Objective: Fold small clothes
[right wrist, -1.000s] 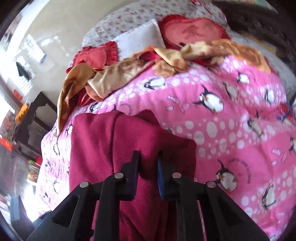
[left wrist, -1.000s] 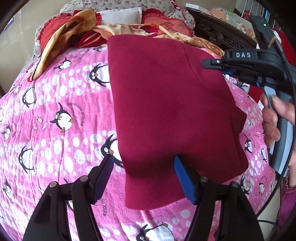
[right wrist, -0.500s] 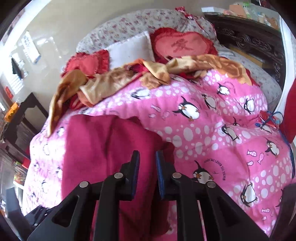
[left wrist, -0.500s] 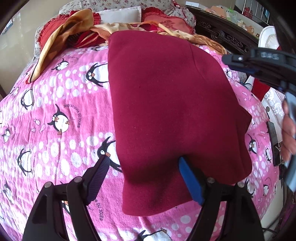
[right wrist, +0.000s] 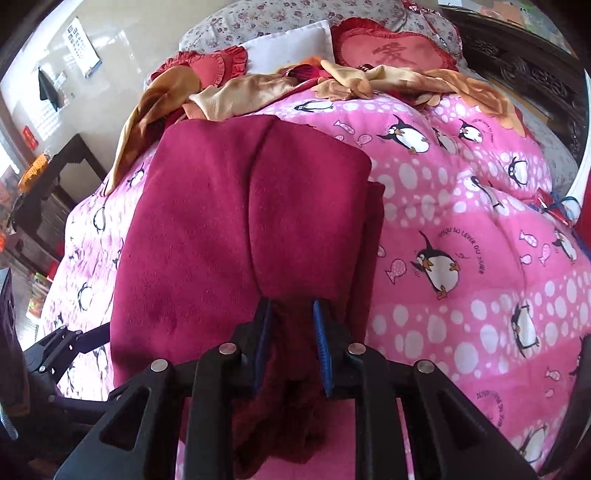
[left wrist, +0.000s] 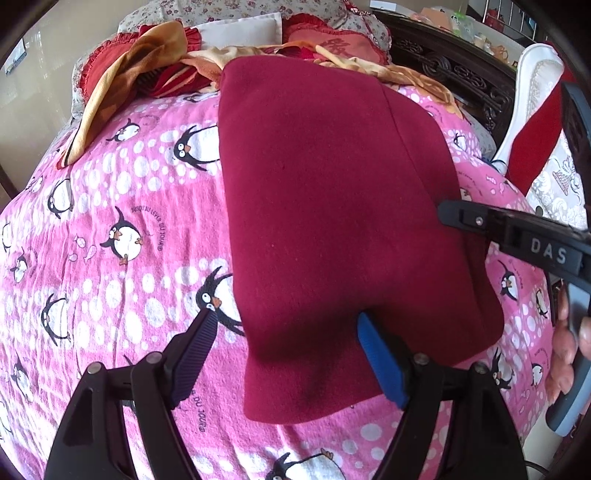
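Observation:
A dark red fleece garment (left wrist: pixel 332 206) lies folded on a pink penguin-print blanket (left wrist: pixel 110 221). My left gripper (left wrist: pixel 284 354) is open, its fingers astride the garment's near left corner, holding nothing. My right gripper (right wrist: pixel 291 332) is shut on the garment's (right wrist: pixel 221 229) near edge, with cloth bunched between its blue pads. In the left wrist view the right gripper (left wrist: pixel 458 214) reaches in from the right, over the garment's right edge.
Orange and gold cloths (right wrist: pixel 258 88) lie heaped at the far end of the blanket, before red heart cushions (right wrist: pixel 391 48) and a white pillow (left wrist: pixel 240 26). A dark carved bed frame (left wrist: pixel 461 74) runs along the right. A black cabinet (right wrist: pixel 55 184) stands at the left.
The right gripper has come down and nearer, onto the garment's right edge, and its jaws now hold bunched cloth. The left gripper has stayed open and shifted only slightly.

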{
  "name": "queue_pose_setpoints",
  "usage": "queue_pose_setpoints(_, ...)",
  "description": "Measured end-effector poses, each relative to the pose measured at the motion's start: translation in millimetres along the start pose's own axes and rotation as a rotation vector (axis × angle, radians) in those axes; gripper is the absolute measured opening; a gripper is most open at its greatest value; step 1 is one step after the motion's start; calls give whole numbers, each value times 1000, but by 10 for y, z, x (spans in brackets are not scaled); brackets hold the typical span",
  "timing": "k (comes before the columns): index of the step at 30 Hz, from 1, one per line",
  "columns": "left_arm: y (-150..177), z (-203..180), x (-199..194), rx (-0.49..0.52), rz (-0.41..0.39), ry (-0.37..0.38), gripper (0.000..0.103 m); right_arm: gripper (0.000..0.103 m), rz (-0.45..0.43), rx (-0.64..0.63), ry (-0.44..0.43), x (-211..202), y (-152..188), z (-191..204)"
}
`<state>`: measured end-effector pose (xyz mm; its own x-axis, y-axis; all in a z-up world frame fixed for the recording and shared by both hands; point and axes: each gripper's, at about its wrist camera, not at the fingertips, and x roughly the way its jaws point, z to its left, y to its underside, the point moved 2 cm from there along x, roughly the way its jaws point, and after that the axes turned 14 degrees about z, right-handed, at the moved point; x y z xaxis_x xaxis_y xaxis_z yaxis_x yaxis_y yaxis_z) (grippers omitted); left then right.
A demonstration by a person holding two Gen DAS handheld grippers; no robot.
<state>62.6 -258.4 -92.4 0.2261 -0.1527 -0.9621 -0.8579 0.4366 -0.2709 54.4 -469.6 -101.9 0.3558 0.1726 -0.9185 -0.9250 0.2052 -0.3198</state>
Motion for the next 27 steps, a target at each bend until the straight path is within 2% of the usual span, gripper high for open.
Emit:
queue_pose_setpoints(3,18,1,-51,6,-8,-11,82,5,2,-14,23,-98,64,38)
queue_pose_setpoints(10,32,27,-99,1,-20,-22,82,10,-58,-22,2,-388,229,174)
queue_pose_setpoints(14,63,38,-83,-4,-13,-24,82,11,-17,-8,49,-202,324,143)
queue_pose_setpoints(15,71,41,-84,-5,-10,-23,82,11,16,7,48,-85,356,101)
queue_pose_setpoints(17,88,42,-86,-3,-9,-25,82,12,15,23,32,27,428,39)
queue_pose_setpoints(18,94,42,-92,-1,-10,-28,82,15,2,25,29,30,455,23)
queue_pose_setpoints(22,99,47,-135,1,-14,-32,82,15,27,28,13,-29,494,15)
queue_pose_setpoints(25,88,55,-172,-6,-22,-32,82,15,8,25,-6,-177,486,33)
queue_pose_setpoints(27,64,65,-191,-7,-27,-32,82,15,-40,24,-16,-328,468,59)
